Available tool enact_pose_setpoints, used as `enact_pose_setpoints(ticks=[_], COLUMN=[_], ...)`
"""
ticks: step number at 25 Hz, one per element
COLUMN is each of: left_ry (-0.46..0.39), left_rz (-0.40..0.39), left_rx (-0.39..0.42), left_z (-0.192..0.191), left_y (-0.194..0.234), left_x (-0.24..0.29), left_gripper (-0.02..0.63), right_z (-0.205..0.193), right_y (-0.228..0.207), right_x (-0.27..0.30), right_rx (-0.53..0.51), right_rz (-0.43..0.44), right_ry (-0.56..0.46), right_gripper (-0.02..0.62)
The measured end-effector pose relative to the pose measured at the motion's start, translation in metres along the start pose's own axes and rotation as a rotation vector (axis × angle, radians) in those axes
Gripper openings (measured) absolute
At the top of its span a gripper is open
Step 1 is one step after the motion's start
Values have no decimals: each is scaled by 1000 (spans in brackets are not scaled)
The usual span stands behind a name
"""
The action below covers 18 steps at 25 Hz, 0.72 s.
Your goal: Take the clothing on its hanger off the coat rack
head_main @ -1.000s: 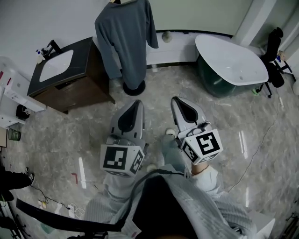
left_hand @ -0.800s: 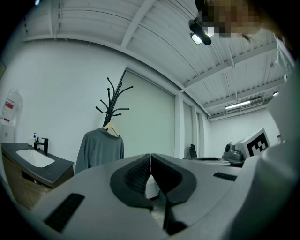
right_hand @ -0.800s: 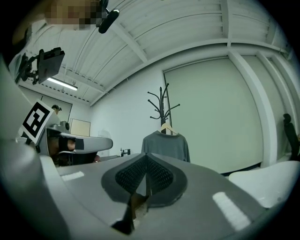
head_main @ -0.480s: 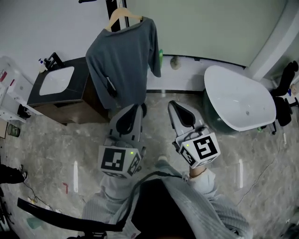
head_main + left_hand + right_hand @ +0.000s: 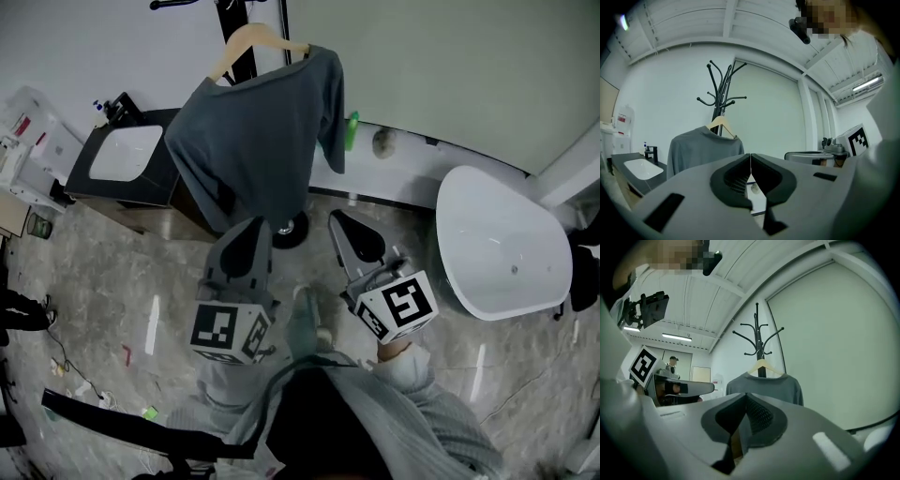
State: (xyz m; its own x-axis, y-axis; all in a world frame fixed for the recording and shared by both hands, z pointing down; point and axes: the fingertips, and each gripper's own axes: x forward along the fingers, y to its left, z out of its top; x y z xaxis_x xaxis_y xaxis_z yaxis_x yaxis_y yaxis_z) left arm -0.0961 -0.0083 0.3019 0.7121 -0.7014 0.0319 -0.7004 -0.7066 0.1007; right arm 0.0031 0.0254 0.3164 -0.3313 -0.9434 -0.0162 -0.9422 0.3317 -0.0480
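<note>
Ahead, a grey long-sleeved top [image 5: 258, 150] drapes its wooden hanger [image 5: 248, 39]; left gripper [image 5: 255, 225] and right gripper [image 5: 339, 218] closed.

Head view steeply down from above, gripper views low, angled upward, all share grey sweater [image 5: 258, 141]

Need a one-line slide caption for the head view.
Left gripper and right gripper, both shut and empty, face a grey sweater on a hanger on the coat rack, between sink and bathtub.
</note>
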Motion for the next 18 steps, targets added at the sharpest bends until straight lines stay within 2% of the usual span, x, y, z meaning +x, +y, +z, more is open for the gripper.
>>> enact_pose_setpoints(ticks=[5, 10, 15, 18], left_ry=[-33, -95, -118, -118], left_rz=[29, 57, 124, 171], left_rx=[28, 116, 162, 169], left_z=[5, 36, 62, 70], left_y=[27, 58, 88, 105], left_x=[59, 120, 145, 150], left_gripper=[6, 6, 6, 6], right_z=[4, 32, 51, 55], right_y=[-43, -96, -125, -129], right_x=[52, 115, 163, 187], right_rx=[-71, -145, -203, -210], right_rz=[21, 26, 36, 99], right_ry=[-19, -54, -76, -84], right_gripper=[3, 3, 3, 3])
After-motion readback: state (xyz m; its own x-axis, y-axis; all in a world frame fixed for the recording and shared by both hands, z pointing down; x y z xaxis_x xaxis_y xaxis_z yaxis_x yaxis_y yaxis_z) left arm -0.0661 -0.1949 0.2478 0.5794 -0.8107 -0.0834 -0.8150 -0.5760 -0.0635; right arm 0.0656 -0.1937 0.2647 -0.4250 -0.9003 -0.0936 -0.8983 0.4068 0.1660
